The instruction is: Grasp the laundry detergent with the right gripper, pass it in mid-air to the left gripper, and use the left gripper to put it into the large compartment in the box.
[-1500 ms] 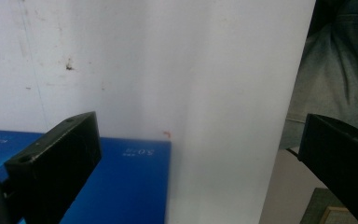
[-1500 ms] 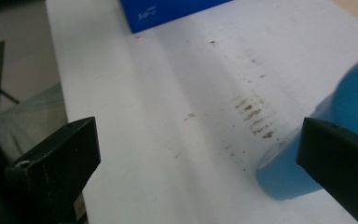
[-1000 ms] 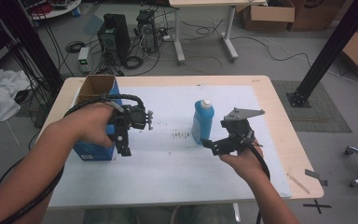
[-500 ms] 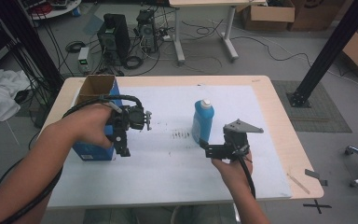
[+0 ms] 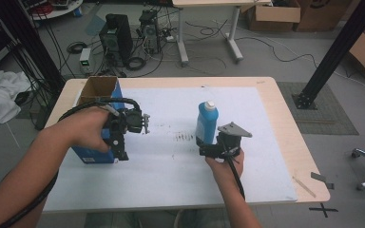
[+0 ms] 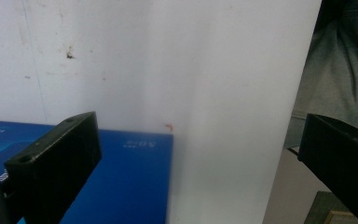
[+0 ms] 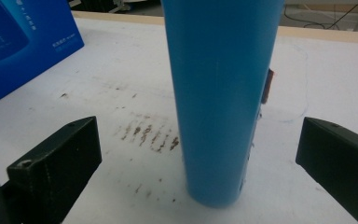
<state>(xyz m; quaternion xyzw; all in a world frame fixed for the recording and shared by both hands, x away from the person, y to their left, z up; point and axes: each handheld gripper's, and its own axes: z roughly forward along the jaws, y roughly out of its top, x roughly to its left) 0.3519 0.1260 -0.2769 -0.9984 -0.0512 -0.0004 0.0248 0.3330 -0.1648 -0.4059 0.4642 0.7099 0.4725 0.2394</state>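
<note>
A tall blue bottle with a white cap stands upright near the middle of the white mat. An open-topped blue box stands well apart, at the mat's left edge.

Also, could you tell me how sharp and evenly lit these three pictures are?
High view: even light, soft detail, blue bottle clear. Left gripper view: hazy and washed out over the white sheet, blue box blurred. Right gripper view: bottle sharp enough, its near jaws soft.
</note>
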